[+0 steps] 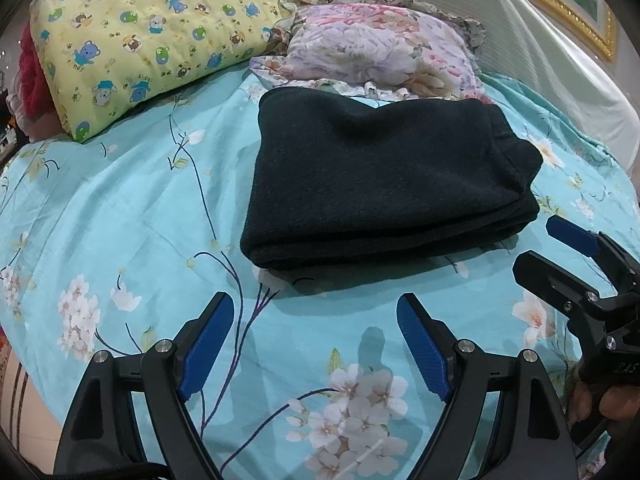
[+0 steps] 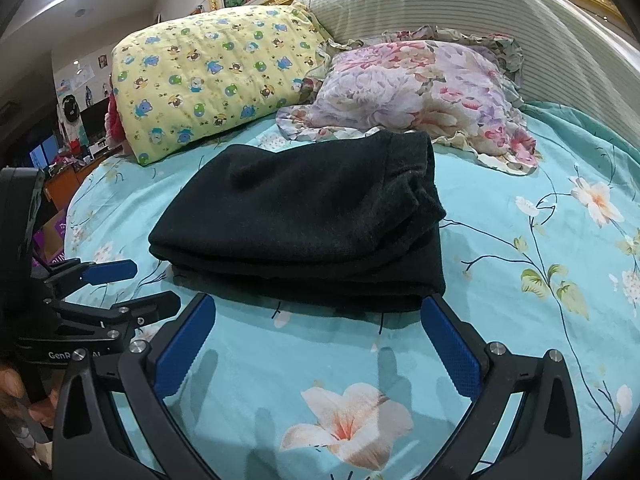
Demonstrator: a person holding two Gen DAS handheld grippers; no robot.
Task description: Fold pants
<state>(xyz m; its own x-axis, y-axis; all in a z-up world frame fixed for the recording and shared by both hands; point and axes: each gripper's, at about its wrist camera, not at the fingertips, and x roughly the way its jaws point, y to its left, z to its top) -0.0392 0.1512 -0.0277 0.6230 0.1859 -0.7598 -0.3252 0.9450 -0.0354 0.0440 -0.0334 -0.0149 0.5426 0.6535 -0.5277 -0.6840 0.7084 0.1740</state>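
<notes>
The black pants [image 1: 380, 176] lie folded in a thick rectangular stack on the turquoise floral bedsheet [image 1: 120, 208]; they also show in the right wrist view [image 2: 304, 224]. My left gripper [image 1: 316, 312] is open and empty, hovering just in front of the stack's near edge. My right gripper [image 2: 318, 312] is open and empty, its fingertips close to the stack's near fold, apart from it. The right gripper also shows in the left wrist view [image 1: 552, 248] at the stack's right corner. The left gripper shows at the left of the right wrist view [image 2: 148, 288].
A yellow cartoon-print pillow [image 1: 152, 36] and a floral ruffled pillow [image 1: 380, 48] lie behind the pants. A pale striped headboard cushion [image 1: 480, 20] rises at the back. The bed's left edge drops toward room clutter [image 2: 72, 148].
</notes>
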